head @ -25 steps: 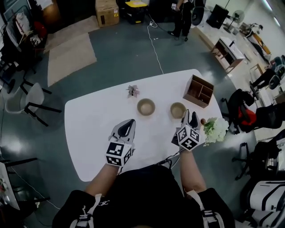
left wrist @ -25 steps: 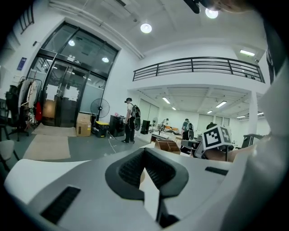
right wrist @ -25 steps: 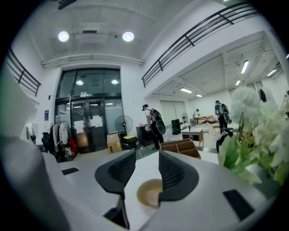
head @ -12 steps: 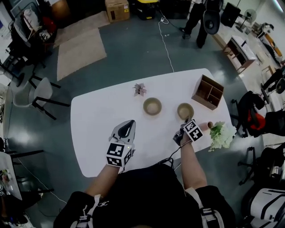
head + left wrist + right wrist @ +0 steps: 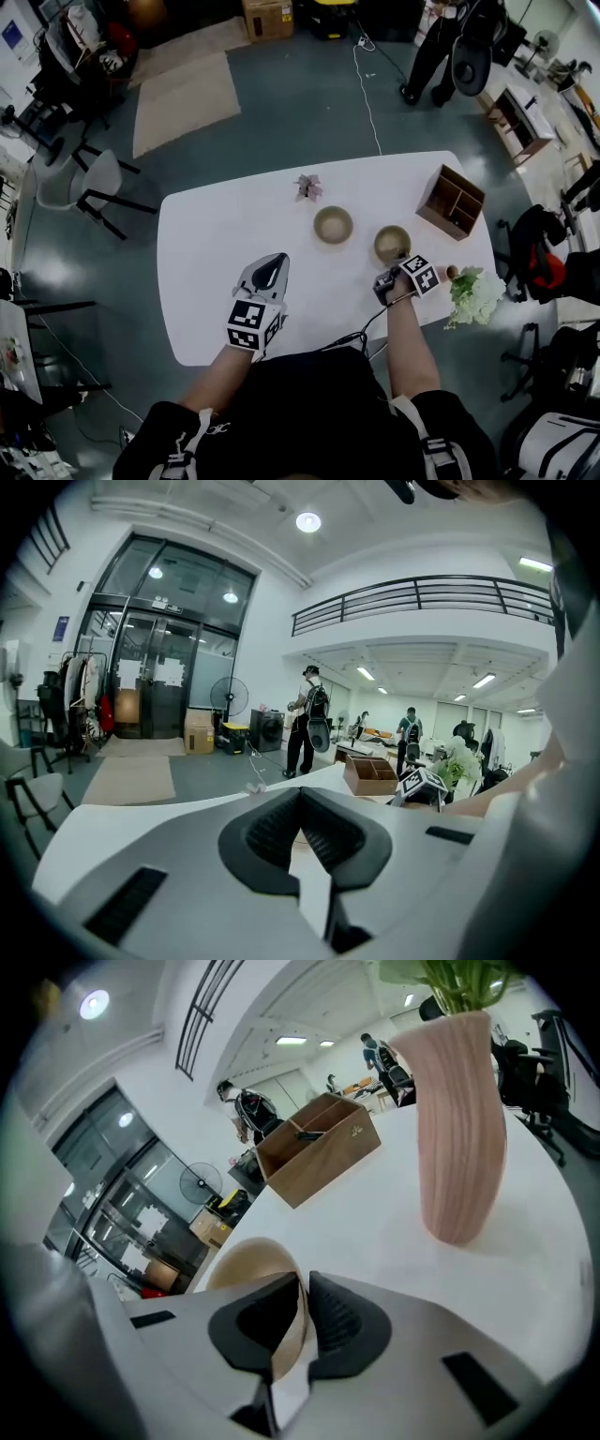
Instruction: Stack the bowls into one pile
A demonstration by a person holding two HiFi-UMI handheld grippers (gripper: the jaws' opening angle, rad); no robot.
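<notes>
Right gripper (image 5: 388,268) has just been closing its jaws and is now pinching the near rim of the right bowl (image 5: 392,243), sitting on the counter (image 5: 216,244) near the left bowl (image 5: 333,225), probably for lifting onto it, while the left gripper (image 5: 273,262) is hovering closed and empty.

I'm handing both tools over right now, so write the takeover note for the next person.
Left tool: shut and empty, over the table, short of both bowls.
Right tool: its jaws have just been closing and pinch the near rim of the right bowl.
Things: the left bowl and the right bowl sit side by side on the table, apart and upright.
Done: the right bowl is gripped; nothing is stacked.
Left: lift the right bowl, set it into the left bowl, let go.
</notes>
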